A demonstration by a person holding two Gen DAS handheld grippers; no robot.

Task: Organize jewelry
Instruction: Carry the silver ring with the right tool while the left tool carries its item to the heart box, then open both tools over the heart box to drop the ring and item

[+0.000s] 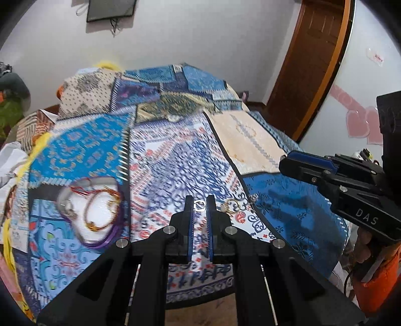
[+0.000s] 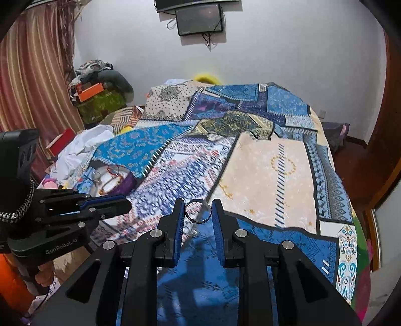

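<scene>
Left gripper point(image 1: 199, 206) is pinching a small ring point(image 1: 199, 205); right gripper point(image 2: 198, 209) is pinching a silver band point(image 2: 197, 210). Transfer step: next, carrying both to the jewelry tray point(image 1: 75, 200) at nine o'clock.

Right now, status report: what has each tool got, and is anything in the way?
Left tool shut on small ring. Right tool shut on silver band. Jewelry box open on bedspread, far left. Gold ring lies loose; path clear.

Patchwork bedspread point(image 2: 265, 175), wall screen point(image 2: 199, 21), door point(image 1: 308, 62)
</scene>
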